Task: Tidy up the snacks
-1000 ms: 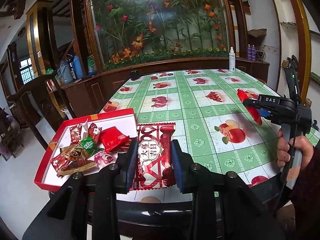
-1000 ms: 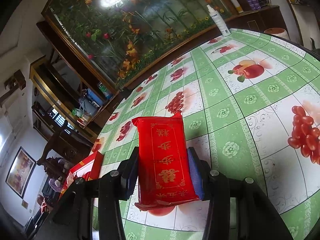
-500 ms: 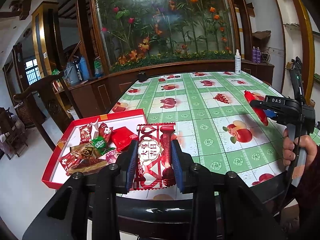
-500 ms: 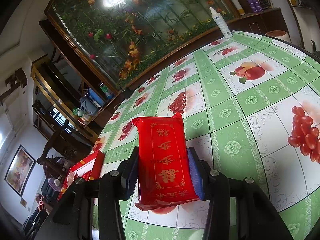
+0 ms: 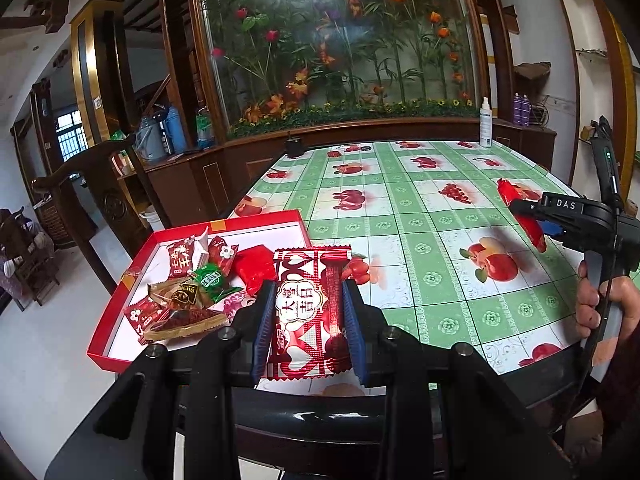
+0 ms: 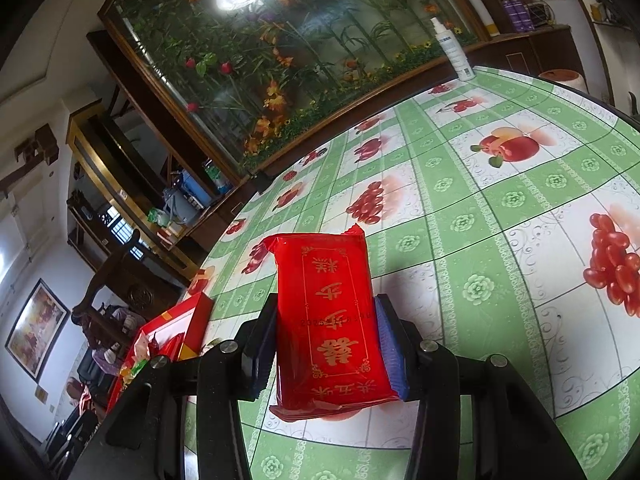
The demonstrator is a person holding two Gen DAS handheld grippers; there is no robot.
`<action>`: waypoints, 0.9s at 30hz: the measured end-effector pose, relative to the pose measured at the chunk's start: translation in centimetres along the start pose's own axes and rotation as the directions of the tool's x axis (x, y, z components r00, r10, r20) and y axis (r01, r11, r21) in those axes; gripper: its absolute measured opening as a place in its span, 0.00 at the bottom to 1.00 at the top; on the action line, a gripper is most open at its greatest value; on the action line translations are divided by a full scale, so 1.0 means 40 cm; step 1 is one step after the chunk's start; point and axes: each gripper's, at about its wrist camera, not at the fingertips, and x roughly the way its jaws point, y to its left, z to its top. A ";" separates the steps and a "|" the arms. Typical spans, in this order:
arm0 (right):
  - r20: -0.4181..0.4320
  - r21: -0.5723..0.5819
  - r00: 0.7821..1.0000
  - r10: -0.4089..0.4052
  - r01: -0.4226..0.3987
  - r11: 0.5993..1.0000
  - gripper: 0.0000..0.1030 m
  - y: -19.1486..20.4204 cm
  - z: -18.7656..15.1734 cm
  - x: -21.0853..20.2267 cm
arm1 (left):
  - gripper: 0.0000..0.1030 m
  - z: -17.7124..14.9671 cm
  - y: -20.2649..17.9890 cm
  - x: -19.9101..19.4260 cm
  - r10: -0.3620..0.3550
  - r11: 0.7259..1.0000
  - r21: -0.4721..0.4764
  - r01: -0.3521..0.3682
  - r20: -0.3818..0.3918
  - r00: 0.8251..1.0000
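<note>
Already several snacks lie in the red tray (image 5: 120, 322), while the left gripper (image 5: 307, 322) grips a patterned wafer pack (image 5: 308, 312) beside it and the right gripper (image 6: 326, 342) grips a red cake pack (image 6: 330, 320) above the bench (image 6: 500, 220), both not yet put in.

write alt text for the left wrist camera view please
The left gripper clamps a red-and-white snack packet beside a red tray of wrapped snacks, over a green fruit-print tablecloth. At right, the right gripper holds a red packet.

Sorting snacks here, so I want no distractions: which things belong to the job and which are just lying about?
Job:
- red box with snacks
- heart-patterned packet in left gripper
- red packet in right gripper

Lying about:
- spray bottle
- purple bottles
- wooden chair
</note>
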 end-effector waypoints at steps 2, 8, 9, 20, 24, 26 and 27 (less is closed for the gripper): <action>-0.005 -0.014 1.000 -0.002 0.002 1.000 0.46 0.010 -0.004 0.004 | 0.29 -0.001 0.009 0.005 0.007 1.000 0.000 -0.007 -0.004 1.000; -0.016 -0.040 1.000 0.014 -0.015 0.999 0.46 0.047 -0.019 0.021 | 0.29 0.000 0.122 0.035 0.088 0.995 -0.053 -0.089 -0.025 0.996; -0.023 -0.036 0.999 0.027 -0.028 0.999 0.46 0.053 -0.021 0.026 | 0.29 0.000 0.155 0.041 0.110 0.991 -0.074 -0.113 -0.033 0.993; -0.159 -0.110 0.978 0.136 -0.154 0.982 0.46 0.264 -0.068 0.142 | 0.29 0.003 0.377 0.061 0.230 0.955 -0.179 -0.236 -0.051 0.972; -0.204 -0.176 0.965 0.167 -0.204 0.963 0.45 0.387 -0.078 0.185 | 0.29 0.019 0.392 0.085 0.223 0.959 -0.169 -0.229 -0.053 0.973; -0.230 -0.211 0.955 0.188 -0.237 0.948 0.45 0.453 -0.085 0.204 | 0.29 0.029 0.395 0.099 0.211 0.963 -0.163 -0.216 -0.050 0.976; -0.239 -0.227 0.952 0.193 -0.248 0.942 0.45 0.480 -0.090 0.211 | 0.29 0.034 0.395 0.107 0.201 0.967 -0.153 -0.206 -0.045 0.978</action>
